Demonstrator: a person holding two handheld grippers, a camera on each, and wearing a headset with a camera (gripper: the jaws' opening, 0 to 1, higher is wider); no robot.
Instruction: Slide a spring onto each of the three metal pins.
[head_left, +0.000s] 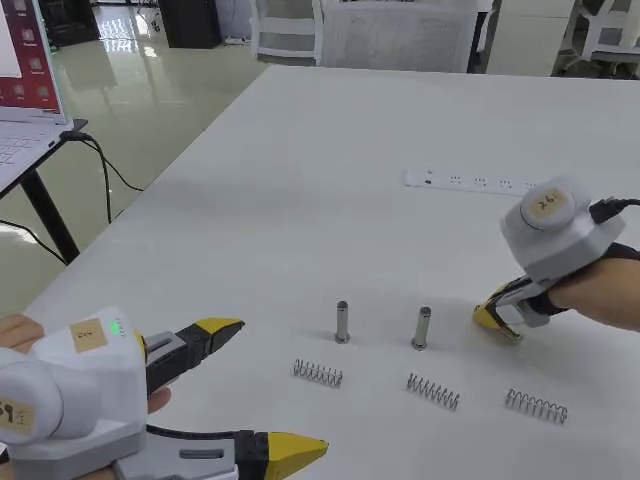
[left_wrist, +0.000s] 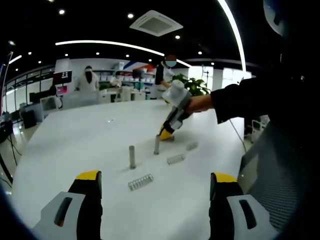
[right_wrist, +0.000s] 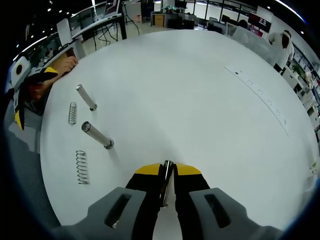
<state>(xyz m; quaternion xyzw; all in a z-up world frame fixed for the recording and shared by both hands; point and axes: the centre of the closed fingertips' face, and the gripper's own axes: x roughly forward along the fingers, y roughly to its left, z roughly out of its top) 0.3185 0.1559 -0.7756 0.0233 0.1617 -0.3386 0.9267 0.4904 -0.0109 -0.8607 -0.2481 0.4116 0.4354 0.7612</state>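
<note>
Two metal pins stand upright on the white table (head_left: 300, 200), one on the left (head_left: 342, 322) and one to its right (head_left: 421, 328). Three springs lie flat in front of them: left (head_left: 317, 373), middle (head_left: 433, 391) and right (head_left: 536, 405). My right gripper (head_left: 497, 318) rests low on the table just right of the pins, shut on a third metal pin (right_wrist: 165, 182) held between its yellow tips. My left gripper (head_left: 265, 390) hovers at the near left with its jaws wide open and nothing between them. In the left gripper view the pins (left_wrist: 132, 156) and the nearest spring (left_wrist: 140, 181) lie ahead.
A white power strip (head_left: 470, 182) lies further back on the table. A laptop (head_left: 25, 90) sits on a side stand at the far left, with a cable (head_left: 105, 170) hanging from it. Chairs stand beyond the far edge, and people stand in the background.
</note>
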